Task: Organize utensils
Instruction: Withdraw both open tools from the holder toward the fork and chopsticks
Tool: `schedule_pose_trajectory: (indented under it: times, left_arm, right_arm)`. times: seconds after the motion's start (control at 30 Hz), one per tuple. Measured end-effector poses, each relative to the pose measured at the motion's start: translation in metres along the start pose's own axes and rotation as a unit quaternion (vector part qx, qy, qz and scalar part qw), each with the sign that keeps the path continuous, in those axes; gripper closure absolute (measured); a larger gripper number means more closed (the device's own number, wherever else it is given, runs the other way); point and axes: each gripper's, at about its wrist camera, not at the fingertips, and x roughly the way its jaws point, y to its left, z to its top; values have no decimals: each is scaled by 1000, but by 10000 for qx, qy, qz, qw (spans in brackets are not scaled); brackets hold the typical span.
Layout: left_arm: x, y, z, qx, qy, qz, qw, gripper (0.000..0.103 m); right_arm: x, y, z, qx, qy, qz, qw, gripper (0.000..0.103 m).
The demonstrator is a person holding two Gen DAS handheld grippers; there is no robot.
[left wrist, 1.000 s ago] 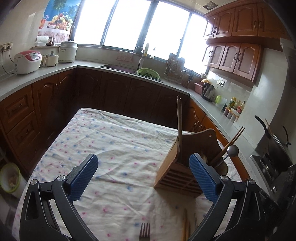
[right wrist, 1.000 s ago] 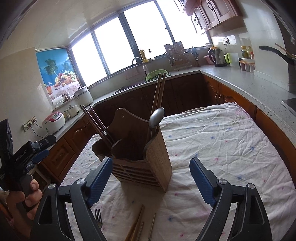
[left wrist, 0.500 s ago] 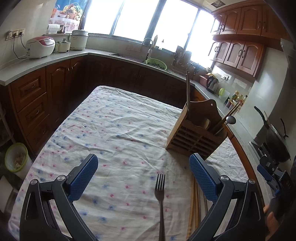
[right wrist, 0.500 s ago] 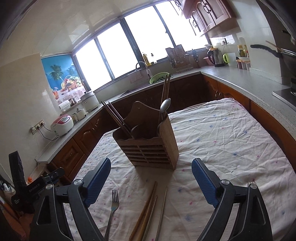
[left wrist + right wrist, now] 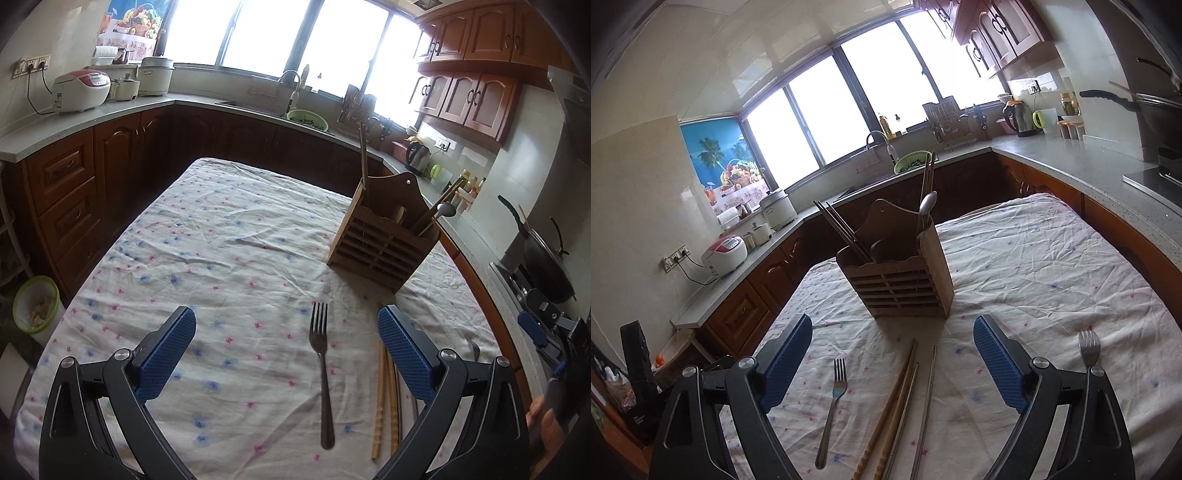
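Observation:
A wooden utensil holder (image 5: 384,240) (image 5: 901,277) stands on the cloth-covered table, holding chopsticks and a spoon (image 5: 928,206). A metal fork (image 5: 322,365) (image 5: 833,398) lies on the cloth in front of it. Wooden chopsticks (image 5: 386,398) (image 5: 890,410) and a thin metal pair (image 5: 925,410) lie beside the fork. A second fork (image 5: 1088,347) lies at the right, partly behind my right finger. My left gripper (image 5: 286,354) is open above the cloth, with the fork between its fingers. My right gripper (image 5: 892,363) is open and empty over the chopsticks.
The flowered tablecloth (image 5: 221,236) covers the table. Kitchen counters with wooden cabinets (image 5: 66,192) wrap around it, close on the left and right. A wok (image 5: 546,258) sits on the stove at the right. A green bin (image 5: 35,306) stands on the floor at the left.
Both grippers have pulled back from the holder toward the table's near edge. The forks and loose chopsticks have come into view. Both stay open.

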Motion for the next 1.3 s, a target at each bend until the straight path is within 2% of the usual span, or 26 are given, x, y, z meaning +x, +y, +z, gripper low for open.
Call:
schedule_pose_trajectory:
  times: [0.4,0.63,1.13,1.2,1.3]
  left_arm:
    - [-10,-14,-29,407,-80,32,9991,2]
    - [-1,-19,-35,478,102,19,9988,2]
    - [29,-15,-34,447,541,68,9975,2]
    - [35,-16,-33,466,598,53,9971,2]
    - [44,-17,-29,534,670,24,9963,2]
  right_arm:
    - [-17,-4,-36,-287,-122,-279,9991,12]
    - [-8,-13,-51,-250,125,-357,9990,12]
    - [19,-12,-54,-264,578,-280,9976,13]
    - [24,-12,-53,-267,638,-264,9973,15]
    - [34,-13,-51,-248,778,-261,9963,23]
